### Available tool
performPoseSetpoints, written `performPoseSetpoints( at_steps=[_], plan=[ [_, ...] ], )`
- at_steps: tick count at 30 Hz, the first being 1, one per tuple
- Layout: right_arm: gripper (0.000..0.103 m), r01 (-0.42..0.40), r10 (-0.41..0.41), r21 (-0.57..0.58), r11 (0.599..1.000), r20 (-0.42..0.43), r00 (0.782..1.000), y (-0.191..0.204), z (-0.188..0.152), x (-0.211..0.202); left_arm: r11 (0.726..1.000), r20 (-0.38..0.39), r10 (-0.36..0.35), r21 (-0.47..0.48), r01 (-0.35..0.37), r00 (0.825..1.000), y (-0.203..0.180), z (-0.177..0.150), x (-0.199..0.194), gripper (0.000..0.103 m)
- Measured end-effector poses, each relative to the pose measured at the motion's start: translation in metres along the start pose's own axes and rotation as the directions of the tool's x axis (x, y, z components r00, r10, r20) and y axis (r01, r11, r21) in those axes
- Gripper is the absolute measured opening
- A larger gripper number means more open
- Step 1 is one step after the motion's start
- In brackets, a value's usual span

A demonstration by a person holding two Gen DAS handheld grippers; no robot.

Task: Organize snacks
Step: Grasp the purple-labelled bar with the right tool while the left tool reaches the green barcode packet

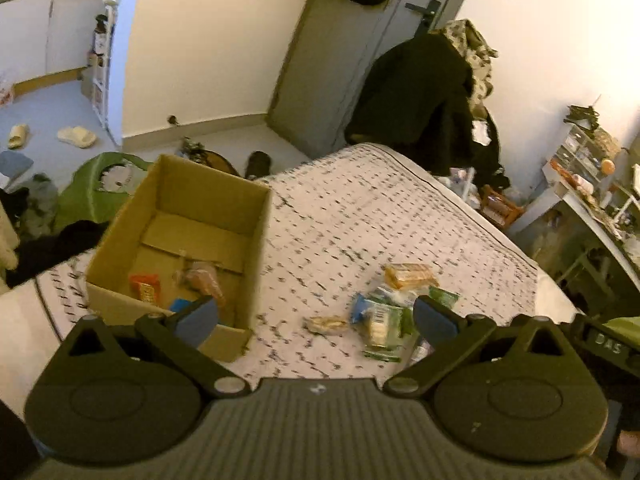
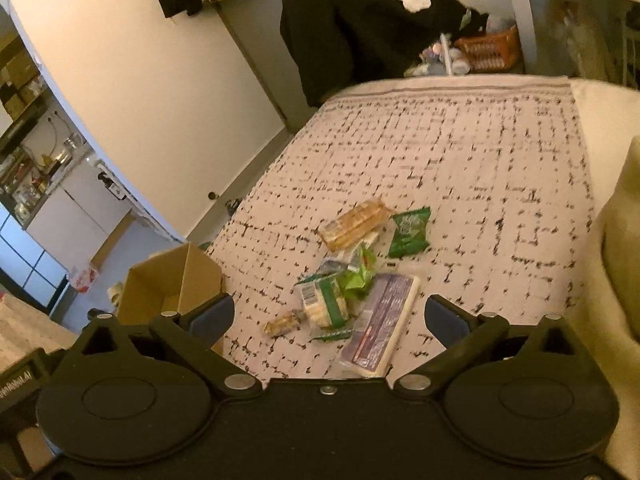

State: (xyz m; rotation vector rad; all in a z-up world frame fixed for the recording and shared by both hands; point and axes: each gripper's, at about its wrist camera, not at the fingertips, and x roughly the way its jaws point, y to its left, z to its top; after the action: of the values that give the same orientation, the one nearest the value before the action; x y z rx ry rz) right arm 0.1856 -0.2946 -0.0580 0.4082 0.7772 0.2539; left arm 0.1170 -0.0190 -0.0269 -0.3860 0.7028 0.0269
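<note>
A cardboard box (image 1: 256,216) stands open on the patterned bed cover (image 1: 360,208), at the left in the left wrist view. Inside lie a red packet (image 1: 145,287), a clear-wrapped pastry (image 1: 200,276) and a blue item (image 1: 180,305). My left gripper (image 1: 316,320) is open and empty above the bed, between the box and a heap of snacks (image 1: 384,316). In the right wrist view the heap holds a tan cracker pack (image 2: 356,224), a green bag (image 2: 410,232), a green-white pack (image 2: 324,304), a purple-white pack (image 2: 380,320) and a small bar (image 2: 282,323). My right gripper (image 2: 328,318) hangs open over it.
The box (image 2: 176,280) sits at the bed's left edge in the right wrist view. Dark clothes (image 1: 424,96) hang past the bed's far end by a door (image 1: 332,60). A cluttered desk (image 1: 592,200) stands at right. A pale cushion (image 2: 616,216) borders the bed.
</note>
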Motion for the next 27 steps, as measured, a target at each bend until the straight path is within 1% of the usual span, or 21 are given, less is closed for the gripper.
performPoseSetpoints(
  at_steps=[1,2,3,6,9,10,12,15,18,20,23,26,27],
  plan=[
    [0.101,0.001,-0.001,0.022,1.0,-0.007,1.0,-0.002,0.0,0.003,1.0,-0.007,-0.011,-0.003,0.011,1.0,-0.001,-0.002,0.003,0.102],
    [0.098,0.002,-0.001,0.05,0.999,-0.02,1.0,-0.005,-0.001,0.006,1.0,-0.013,-0.02,-0.004,0.02,1.0,-0.003,-0.004,0.006,0.102],
    [0.092,0.001,0.001,0.067,0.998,-0.03,1.0,-0.006,-0.001,0.009,1.0,-0.019,-0.031,-0.002,0.031,0.999,-0.006,-0.007,0.01,0.102],
    [0.078,0.013,-0.007,0.115,0.993,-0.05,0.999,-0.011,-0.004,0.017,0.999,-0.032,-0.05,0.007,0.05,0.998,-0.014,-0.013,0.02,0.1],
    [0.073,0.038,-0.029,0.158,0.987,-0.058,0.998,-0.017,-0.006,0.025,0.999,-0.038,-0.053,0.008,0.053,0.998,-0.021,-0.018,0.032,0.099],
    [0.072,0.046,-0.035,0.173,0.984,-0.063,0.997,-0.019,-0.005,0.029,0.998,-0.038,-0.057,0.005,0.058,0.998,-0.022,-0.02,0.036,0.098],
    [0.065,0.056,-0.042,0.2,0.978,-0.075,0.996,-0.022,-0.004,0.036,0.998,-0.041,-0.065,0.005,0.065,0.997,-0.025,-0.021,0.044,0.096],
    [0.06,0.067,-0.044,0.222,0.973,-0.106,0.993,-0.025,-0.002,0.052,0.998,-0.053,-0.063,0.003,0.063,0.997,-0.028,-0.022,0.057,0.093],
    [0.06,0.095,-0.064,0.22,0.971,-0.141,0.988,-0.026,0.003,0.069,0.997,-0.075,-0.071,-0.012,0.07,0.995,-0.029,-0.024,0.073,0.084],
    [0.06,0.112,-0.077,0.222,0.969,-0.159,0.984,-0.028,0.008,0.08,0.997,-0.09,-0.072,-0.02,0.07,0.993,-0.031,-0.024,0.085,0.076],
    [0.06,0.138,-0.092,0.246,0.959,-0.192,0.977,-0.035,0.012,0.094,0.997,-0.119,-0.068,-0.04,0.064,0.991,-0.032,-0.027,0.103,0.07],
    [0.06,0.159,-0.105,0.242,0.957,-0.221,0.969,-0.037,0.009,0.105,0.997,-0.158,-0.046,-0.068,0.035,0.986,-0.034,-0.028,0.121,0.069],
    [0.06,0.164,-0.108,0.24,0.957,-0.229,0.967,-0.037,0.008,0.109,0.996,-0.164,-0.048,-0.076,0.036,0.985,-0.034,-0.029,0.125,0.069]
  ],
)
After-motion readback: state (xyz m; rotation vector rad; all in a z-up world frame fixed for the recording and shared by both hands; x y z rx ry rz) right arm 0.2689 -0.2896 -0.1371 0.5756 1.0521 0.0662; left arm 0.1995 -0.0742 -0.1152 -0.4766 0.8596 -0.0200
